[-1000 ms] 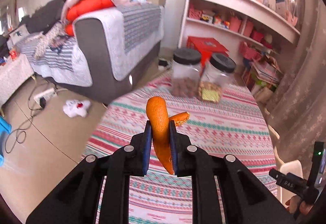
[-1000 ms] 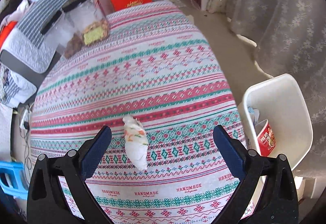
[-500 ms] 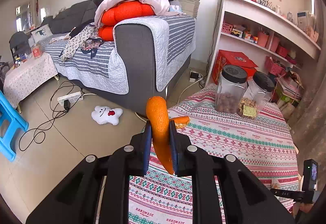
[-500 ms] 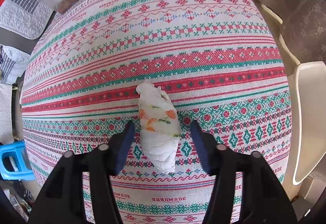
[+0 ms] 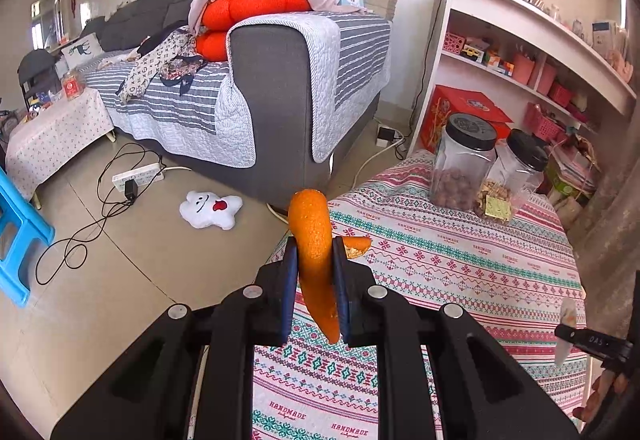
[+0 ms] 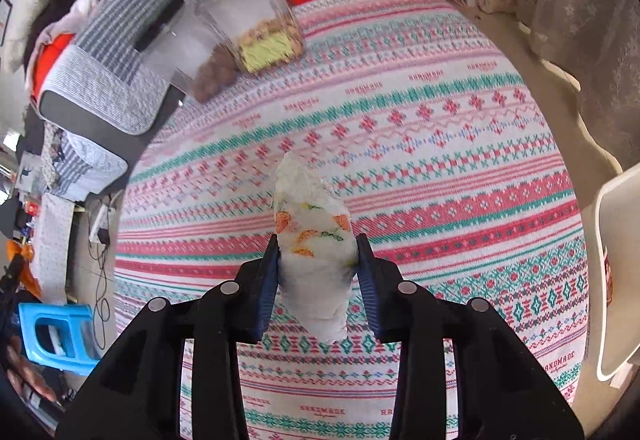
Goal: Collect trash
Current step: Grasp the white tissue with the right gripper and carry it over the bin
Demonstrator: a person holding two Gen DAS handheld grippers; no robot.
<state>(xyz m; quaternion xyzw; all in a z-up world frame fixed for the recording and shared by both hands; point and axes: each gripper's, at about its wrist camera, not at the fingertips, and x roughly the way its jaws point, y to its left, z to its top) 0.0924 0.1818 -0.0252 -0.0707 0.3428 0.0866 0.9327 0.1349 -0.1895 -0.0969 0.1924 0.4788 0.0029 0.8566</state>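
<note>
My left tongs (image 5: 314, 282) are clamped on an orange peel (image 5: 314, 256), which sticks up between the pads, over the tablecloth's (image 5: 460, 280) near edge. My right tongs (image 6: 318, 274) have just been closing and now pinch a crumpled napkin (image 6: 314, 248) above the cloth. "HANDMADE" repeats along the weave.
</note>
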